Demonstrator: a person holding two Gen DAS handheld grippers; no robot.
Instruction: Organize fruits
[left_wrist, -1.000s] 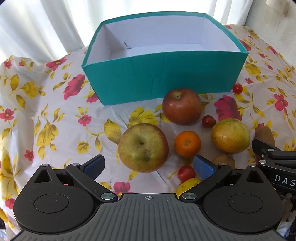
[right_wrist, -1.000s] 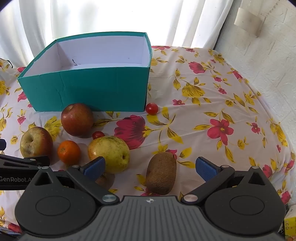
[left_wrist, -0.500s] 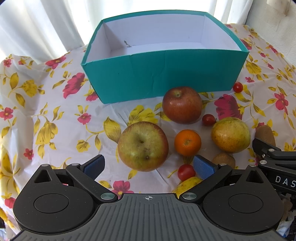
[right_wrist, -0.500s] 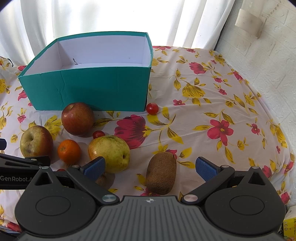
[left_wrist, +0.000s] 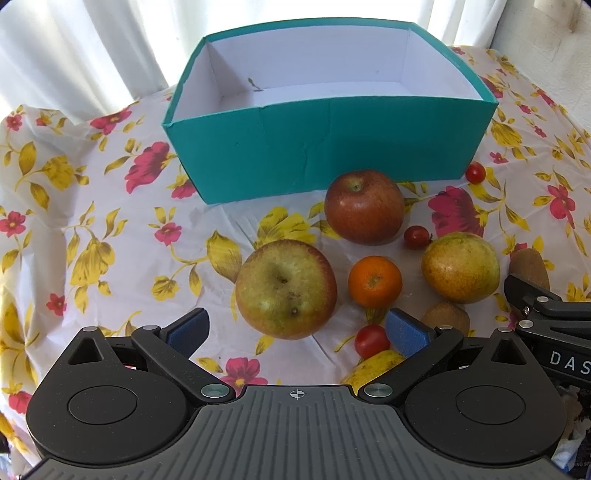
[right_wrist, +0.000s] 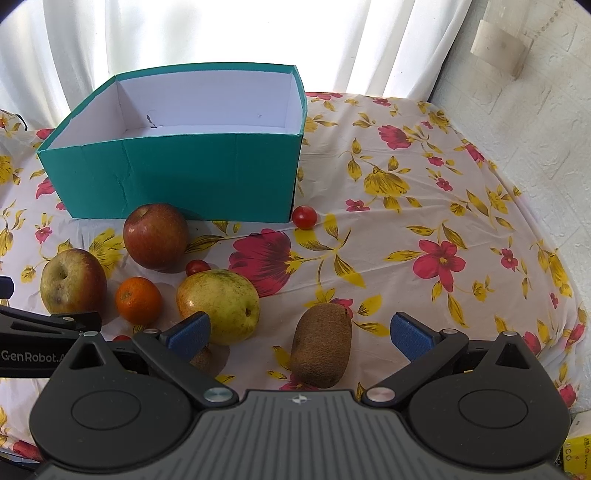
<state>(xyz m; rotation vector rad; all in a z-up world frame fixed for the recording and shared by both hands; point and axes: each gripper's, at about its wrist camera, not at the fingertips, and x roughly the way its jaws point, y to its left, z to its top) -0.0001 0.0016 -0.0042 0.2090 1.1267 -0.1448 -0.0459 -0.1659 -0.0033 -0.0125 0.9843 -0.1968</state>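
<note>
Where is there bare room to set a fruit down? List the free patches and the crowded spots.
Free: the white floor inside the teal cardboard box; the floral tablecloth right of the brown kiwi; the cloth left of the yellow-green apple. Crowded: between that apple, the red apple, small orange mandarin and yellowish pear.

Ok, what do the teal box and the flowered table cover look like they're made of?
Teal box: likely cardboard or stiff paperboard, matte teal outside and plain white inside; its front wall shows creases and small dents. Table cover: a thin sheet printed with red and yellow flowers, with soft wrinkles and a faint sheen, so either light fabric or plastic; the look leaves that open.
</note>
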